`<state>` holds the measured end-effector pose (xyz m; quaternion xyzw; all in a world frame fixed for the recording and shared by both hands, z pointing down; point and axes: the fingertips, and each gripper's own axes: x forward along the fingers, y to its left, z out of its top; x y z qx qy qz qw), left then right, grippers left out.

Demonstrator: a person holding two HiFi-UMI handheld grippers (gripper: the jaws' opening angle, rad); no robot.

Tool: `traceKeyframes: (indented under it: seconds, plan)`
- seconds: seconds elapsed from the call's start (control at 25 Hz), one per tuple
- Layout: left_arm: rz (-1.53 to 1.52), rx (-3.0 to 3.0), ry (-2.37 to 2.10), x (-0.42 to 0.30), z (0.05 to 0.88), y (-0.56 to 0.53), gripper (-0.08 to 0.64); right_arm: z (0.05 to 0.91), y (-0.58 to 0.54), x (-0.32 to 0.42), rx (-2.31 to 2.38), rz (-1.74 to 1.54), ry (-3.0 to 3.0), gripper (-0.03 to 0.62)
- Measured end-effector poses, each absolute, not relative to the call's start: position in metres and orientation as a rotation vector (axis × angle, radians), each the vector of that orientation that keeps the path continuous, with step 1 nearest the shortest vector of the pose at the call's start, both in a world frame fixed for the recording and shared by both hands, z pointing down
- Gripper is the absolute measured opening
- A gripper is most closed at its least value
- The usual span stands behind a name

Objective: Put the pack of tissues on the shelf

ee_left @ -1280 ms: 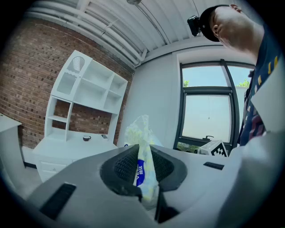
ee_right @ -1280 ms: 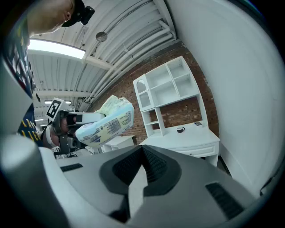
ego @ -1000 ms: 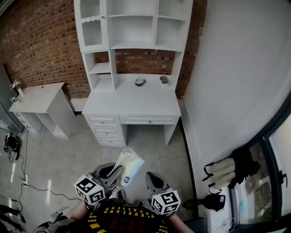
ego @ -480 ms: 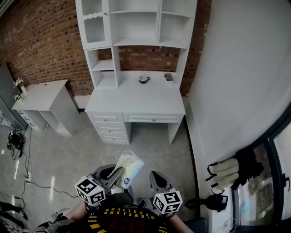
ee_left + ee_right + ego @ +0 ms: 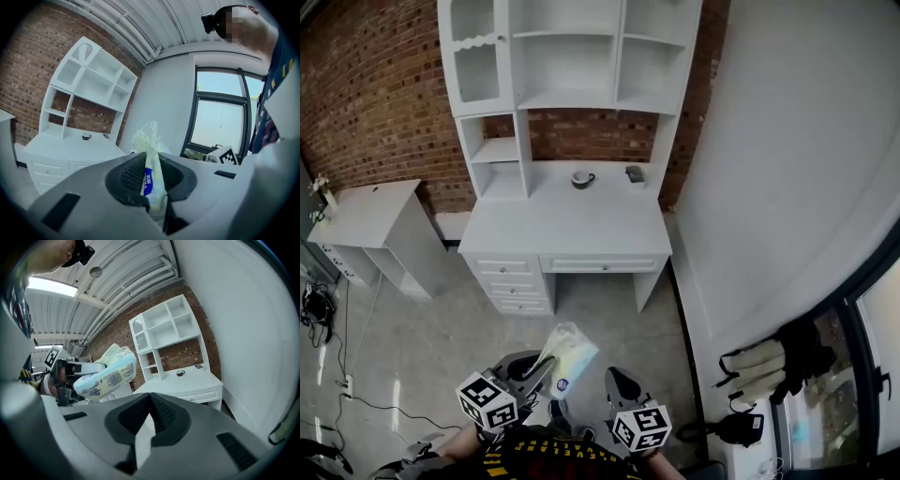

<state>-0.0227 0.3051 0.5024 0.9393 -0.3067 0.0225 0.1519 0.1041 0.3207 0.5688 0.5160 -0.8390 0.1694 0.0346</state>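
My left gripper (image 5: 546, 367) is shut on a soft pack of tissues (image 5: 567, 352), pale yellow-white with blue print, held up over the grey floor. In the left gripper view the pack (image 5: 151, 154) is pinched between the two pads and sticks out past them. My right gripper (image 5: 615, 381) is beside it to the right, its jaws together with nothing between them. The right gripper view shows the pack (image 5: 110, 372) at the left, in the left gripper (image 5: 77, 371). The white shelf unit (image 5: 572, 89) stands on a white desk (image 5: 562, 225) ahead, against the brick wall.
A cup (image 5: 580, 178) and a small dark object (image 5: 635, 173) sit at the back of the desk. A low white side cabinet (image 5: 366, 214) stands at the left, with cables (image 5: 314, 305) on the floor. A white wall and dark bags (image 5: 797, 347) are at the right.
Both grippers have moved a little toward the desk, the pack still held in the left one. The head view has shifted, so the shelf unit sits further left and lower.
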Motion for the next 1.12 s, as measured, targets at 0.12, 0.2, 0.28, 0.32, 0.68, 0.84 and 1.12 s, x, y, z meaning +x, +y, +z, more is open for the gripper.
traceKeyframes:
  seconds: [0.12,0.2,0.28,0.32,0.68,0.84,1.12]
  plan:
    - [0.056,2.690,-0.879,-0.031,0.502,0.281,0.044,0.561,0.298,0.098,1.608,0.520,-2.583,0.005]
    - [0.040,2.698,-0.880,-0.035,0.497,0.262,0.044,0.557,0.280,0.096,1.616,0.513,-2.576,0.005]
    - [0.026,2.709,-0.875,-0.041,0.493,0.245,0.044,0.557,0.261,0.090,1.617,0.508,-2.562,0.005]
    - [0.022,2.713,-0.875,-0.044,0.492,0.237,0.044,0.557,0.253,0.087,1.617,0.509,-2.556,0.005]
    - [0.010,2.683,-0.907,-0.084,0.502,0.180,0.044,0.550,0.196,0.049,1.586,0.511,-2.568,0.005]
    - [0.005,2.647,-0.908,-0.096,0.511,0.164,0.044,0.556,0.184,0.038,1.579,0.541,-2.557,0.005]
    - [0.027,2.616,-0.901,-0.082,0.525,0.132,0.044,0.574,0.152,0.046,1.542,0.595,-2.540,0.005]
